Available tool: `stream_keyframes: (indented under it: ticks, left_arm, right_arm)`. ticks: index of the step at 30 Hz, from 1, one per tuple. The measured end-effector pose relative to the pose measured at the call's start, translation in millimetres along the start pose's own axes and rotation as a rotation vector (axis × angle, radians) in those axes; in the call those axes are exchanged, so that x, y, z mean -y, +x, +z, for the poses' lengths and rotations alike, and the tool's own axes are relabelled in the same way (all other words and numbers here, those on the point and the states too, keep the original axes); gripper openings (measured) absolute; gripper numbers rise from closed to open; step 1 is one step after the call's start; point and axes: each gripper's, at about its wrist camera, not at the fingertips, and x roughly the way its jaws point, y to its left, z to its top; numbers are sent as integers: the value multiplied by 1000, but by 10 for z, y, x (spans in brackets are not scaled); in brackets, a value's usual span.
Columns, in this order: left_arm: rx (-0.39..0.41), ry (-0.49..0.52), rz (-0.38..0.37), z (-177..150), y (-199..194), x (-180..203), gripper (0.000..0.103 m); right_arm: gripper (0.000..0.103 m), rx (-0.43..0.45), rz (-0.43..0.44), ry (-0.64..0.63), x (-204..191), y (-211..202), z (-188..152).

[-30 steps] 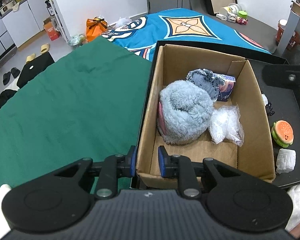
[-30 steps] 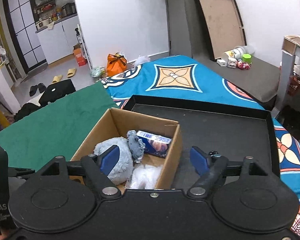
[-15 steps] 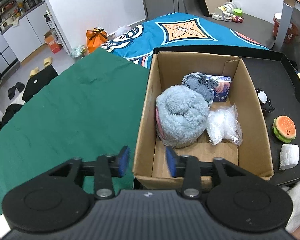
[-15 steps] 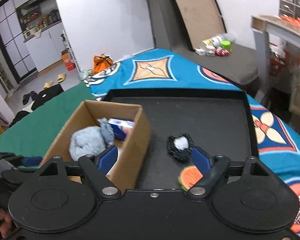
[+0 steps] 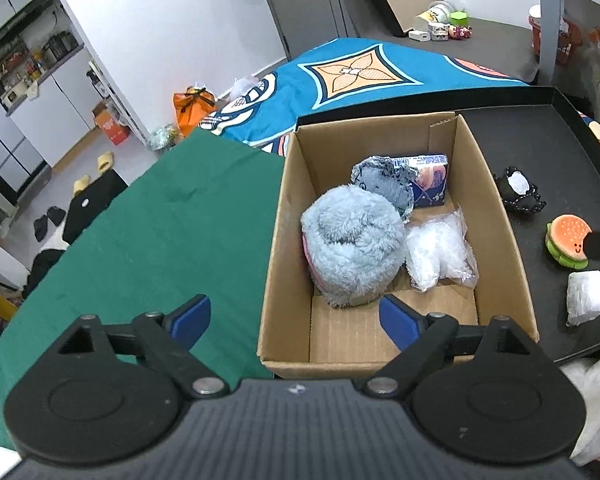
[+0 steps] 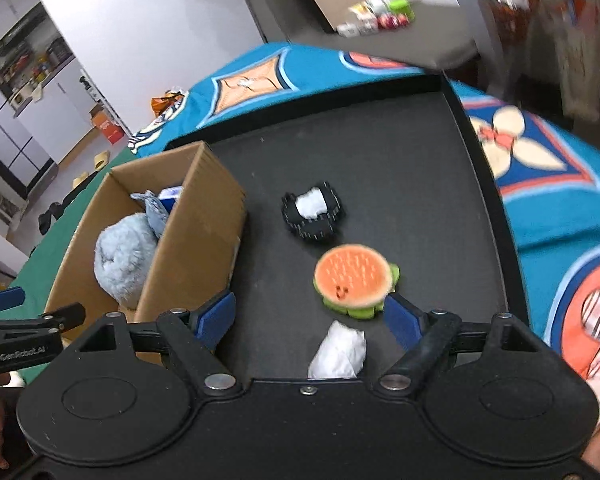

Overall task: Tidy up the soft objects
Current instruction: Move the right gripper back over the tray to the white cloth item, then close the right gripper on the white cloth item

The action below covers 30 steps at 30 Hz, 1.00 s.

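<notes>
Three soft things lie loose on the black tray (image 6: 380, 128), right of the open brown cardboard box (image 6: 204, 240): a round orange-and-green plush burger (image 6: 354, 276) with a small stitched smile, a black lace-edged pouch (image 6: 312, 214) with a white wad in it, and a crumpled white plastic-wrapped bundle (image 6: 338, 354) nearest the camera. The only legible writing is "GenRobot.AI" on the black side of the left gripper (image 5: 296, 314), seen at the left edge of the right wrist view.

Inside the box sit a fluffy light-blue plush roll (image 5: 352, 248) with a pink edge, a frayed grey-blue denim piece (image 5: 384, 180) leaning on a small blue printed packet (image 5: 430, 178) (its print too small to read), and a clear crinkled plastic bag (image 5: 440, 252).

The left gripper's blue-padded jaws are opening, straddling the box's near left wall with nothing pressed between them. The right gripper (image 6: 310, 316) stands spread wide above the tray, the burger and the white bundle between its blue pads, untouched. The box rests partly on the tray, beside a green cloth (image 5: 140, 232); a teal patterned blanket (image 5: 360, 76) lies beyond.
</notes>
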Motion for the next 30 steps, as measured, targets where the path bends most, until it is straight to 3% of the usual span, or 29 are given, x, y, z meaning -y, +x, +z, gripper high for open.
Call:
stream_keyframes:
  ticks: [16,18,20,30]
  left_arm:
    - [-4,88,76,56,11,247,96]
    - [-14,104,76,69,31,285,96]
    - [-19,118,83,85,45,316,96]
    - [-44,186,103,87,68,456,96]
  right_arm:
    - [79,-114,-58,82,223,364,-144]
    - [67,-119,-65,72,220,390,-162]
    - [32,-132,-67,88,254,405,-185]
    - [31,-95,-63,140,404,319,-188]
